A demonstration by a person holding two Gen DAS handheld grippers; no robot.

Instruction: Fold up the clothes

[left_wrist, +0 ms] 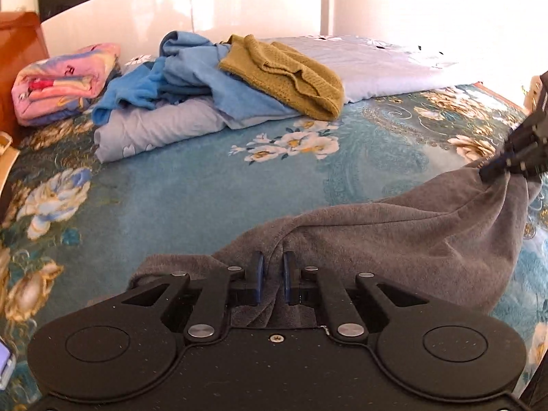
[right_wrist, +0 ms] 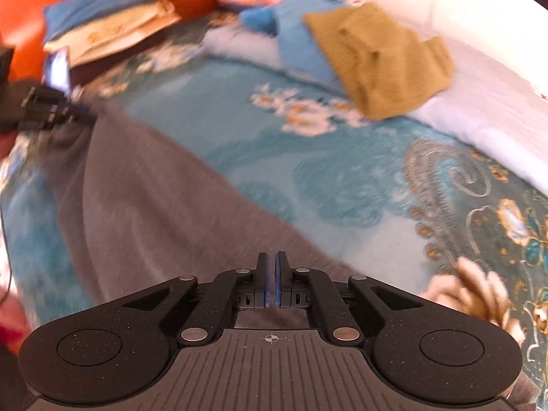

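Down at the near edge of the bed, the left gripper (left_wrist: 273, 267) has its blue pads nearly together, with a bunched fold of the grey garment (left_wrist: 394, 236) pinched between them. The cloth rises in a ridge from those pads and runs to the right, where the right gripper (left_wrist: 493, 171) bites another gathered corner, the fabric puckering around its tip. In the right wrist view the right gripper (right_wrist: 273, 270) shows its pads almost touching; the grey garment (right_wrist: 144, 185) lies directly under and ahead of them, though the pinch itself is hidden there, and the view is blurred. Both tools point downward toward the bedcover, the left one less steeply.

Beyond the garment's far hem lies a broad open stretch of teal floral bedspread (left_wrist: 191, 185), bare up to the cluster of white flowers in its pattern. Past that, well apart from the grey cloth, sits a heap of blue clothes (left_wrist: 191, 75) with a mustard knit (left_wrist: 291, 72) on top, resting on a pale folded sheet (left_wrist: 376, 65) that runs along the back. A pink folded blanket (left_wrist: 61, 82) sits at the far left beside an orange wooden board (left_wrist: 17, 54). In the right wrist view a folded blue and cream stack (right_wrist: 109, 24) lies near the orange side, and a phone (right_wrist: 58, 72) just beside the left gripper (right_wrist: 78, 113).
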